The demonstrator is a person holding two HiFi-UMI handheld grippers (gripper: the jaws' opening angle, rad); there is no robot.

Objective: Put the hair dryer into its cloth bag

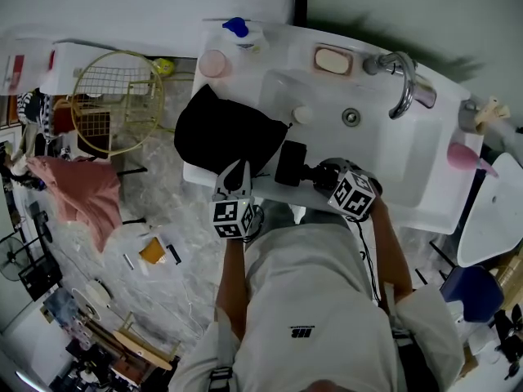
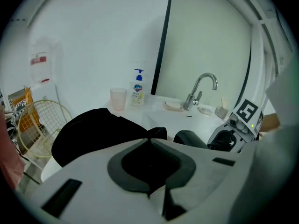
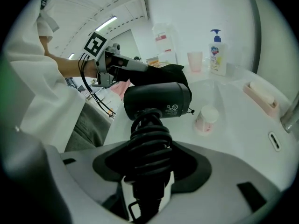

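Right gripper view is showing the black hair dryer (image 3: 156, 99) hanging above the washbasin (image 3: 233, 125), your right gripper (image 3: 148, 157) clamping its cord-wrapped handle. Your left gripper (image 2: 150, 146) is pinching, jaws together, the edge of the black cloth bag (image 2: 93, 134) just beside it. The dryer is sitting wholly outside, so the insertion is waiting for you.

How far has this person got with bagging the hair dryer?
Done: both things are picked up. In hand: the left gripper has its jaws pinched shut on the edge of the black cloth bag, and the right gripper grips the hair dryer by its cord-wrapped handle. Left: the dryer is outside the bag, just beside it, so it has yet to go in.
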